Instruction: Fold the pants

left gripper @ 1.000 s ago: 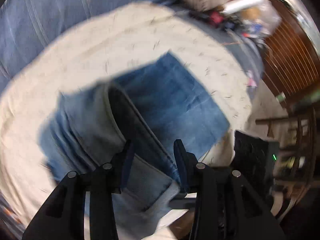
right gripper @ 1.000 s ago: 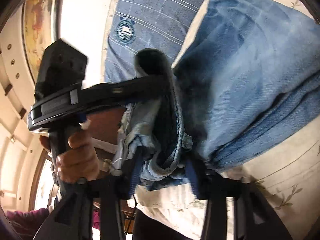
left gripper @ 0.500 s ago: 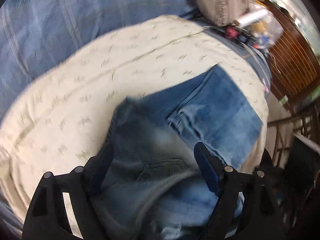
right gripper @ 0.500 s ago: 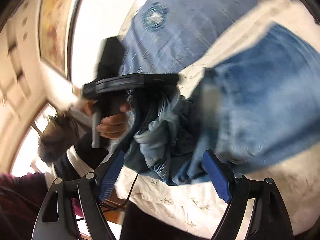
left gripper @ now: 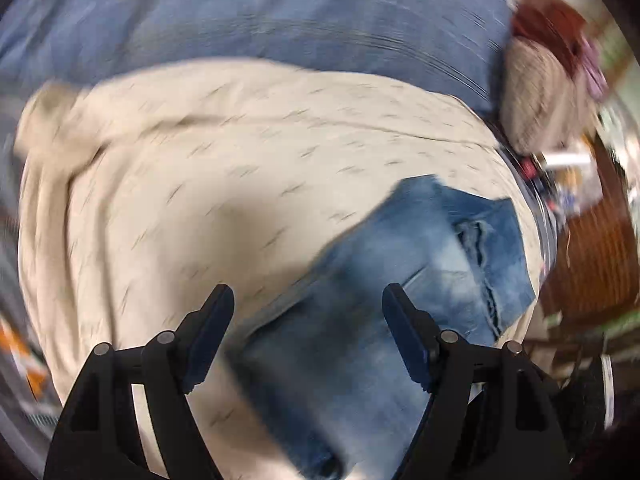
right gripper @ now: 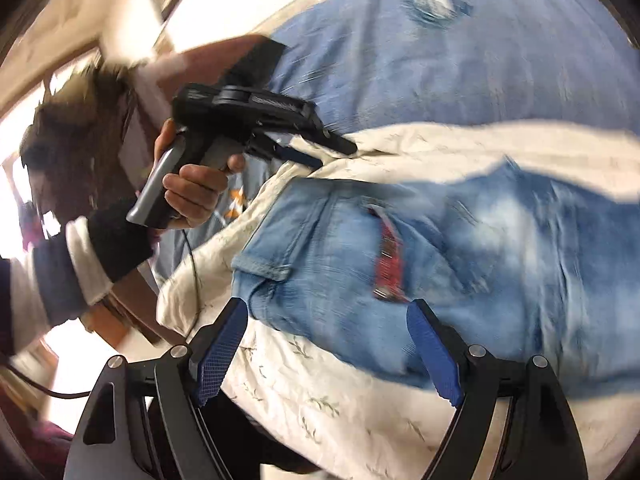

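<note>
The blue jeans (left gripper: 404, 280) lie folded on a cream patterned cloth (left gripper: 224, 184). In the right wrist view the jeans (right gripper: 460, 260) show a back pocket and a red label, waistband end toward me. My left gripper (left gripper: 308, 320) is open and empty above the cloth beside the jeans. It also shows in the right wrist view (right gripper: 332, 152), held by a hand, up and left of the jeans. My right gripper (right gripper: 328, 340) is open and empty just above the jeans' near edge.
A blue checked bedspread (left gripper: 260, 16) lies beyond the cream cloth. A beige and red bundle (left gripper: 548, 80) and small clutter (left gripper: 560, 176) sit at the far right. Brown wooden railings (left gripper: 600, 252) stand to the right. The person's arm (right gripper: 80, 252) is at left.
Both grippers were shut on the jeans' waistband a second ago; they opened, let the jeans down onto the cloth and pulled back. The left gripper swung away to the left.
</note>
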`<state>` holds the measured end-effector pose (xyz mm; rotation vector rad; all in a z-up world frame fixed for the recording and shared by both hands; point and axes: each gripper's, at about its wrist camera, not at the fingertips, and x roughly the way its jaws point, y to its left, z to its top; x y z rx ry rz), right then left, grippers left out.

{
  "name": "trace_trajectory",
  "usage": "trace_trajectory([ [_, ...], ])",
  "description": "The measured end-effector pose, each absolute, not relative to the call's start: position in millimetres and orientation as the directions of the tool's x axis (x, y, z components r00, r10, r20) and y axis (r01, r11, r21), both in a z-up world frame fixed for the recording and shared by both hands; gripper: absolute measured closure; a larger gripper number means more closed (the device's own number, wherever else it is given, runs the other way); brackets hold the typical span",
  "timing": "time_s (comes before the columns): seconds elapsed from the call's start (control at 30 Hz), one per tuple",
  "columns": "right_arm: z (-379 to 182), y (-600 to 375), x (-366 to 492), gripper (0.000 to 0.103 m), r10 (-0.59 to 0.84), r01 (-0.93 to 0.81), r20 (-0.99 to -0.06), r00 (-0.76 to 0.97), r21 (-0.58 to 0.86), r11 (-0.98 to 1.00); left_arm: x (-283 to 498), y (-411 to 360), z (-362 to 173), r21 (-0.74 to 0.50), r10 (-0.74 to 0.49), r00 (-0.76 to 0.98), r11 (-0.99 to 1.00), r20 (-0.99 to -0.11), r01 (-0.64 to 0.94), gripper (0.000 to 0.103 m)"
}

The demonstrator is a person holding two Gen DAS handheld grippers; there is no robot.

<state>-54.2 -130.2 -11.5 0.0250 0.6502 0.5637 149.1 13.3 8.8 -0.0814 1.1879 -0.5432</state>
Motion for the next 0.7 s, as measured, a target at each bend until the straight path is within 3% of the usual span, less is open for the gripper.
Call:
trace_trajectory([
  [0.27, -42, -40, -45, 0.021, 0.325, -0.572, -0.663, 0.674, -0.191, 0.798, 143, 50, -27, -0.483, -0.531, 0.221, 0.843, -0.818, 0.237, 0.026],
  [0.37, -51, -25, -29, 0.022, 0.266, -0.543, -0.664, 0.699, -0.250, 0.802, 148, 40, -40, -0.524, -0.559, 0.169, 0.825, -0.812, 0.214, 0.026],
  [0.43, -54, -24, -14, 0.028, 0.258, -0.521, -0.678, 0.688, -0.213, 0.827, 146, 35, -44, -0.523, -0.556, 0.163, 0.827, -0.815, 0.206, 0.028],
  [0.47, -53, -28, -7, 0.035, 0.263, -0.509, -0.685, 0.679, -0.181, 0.842, 146, 33, -43, -0.530, -0.564, 0.167, 0.822, -0.809, 0.208, 0.032],
  [0.53, -52, -34, 1, 0.037, 0.279, -0.499, -0.695, 0.663, -0.133, 0.856, 144, 34, -41, -0.548, -0.581, 0.170, 0.811, -0.796, 0.206, 0.040],
  [0.63, -57, -22, -3, 0.042, 0.245, -0.535, -0.696, 0.675, -0.233, 0.812, 145, 33, -41, -0.566, -0.593, 0.151, 0.802, -0.791, 0.189, 0.056],
  [0.67, -56, -20, -4, 0.057, 0.264, -0.552, -0.704, 0.659, -0.213, 0.806, 144, 32, -40, -0.560, -0.586, 0.153, 0.808, -0.796, 0.181, 0.064],
  [0.7, -48, -25, -3, 0.065, 0.293, -0.549, -0.711, 0.639, -0.155, 0.821, 142, 31, -37, -0.550, -0.577, 0.163, 0.815, -0.801, 0.181, 0.071],
])
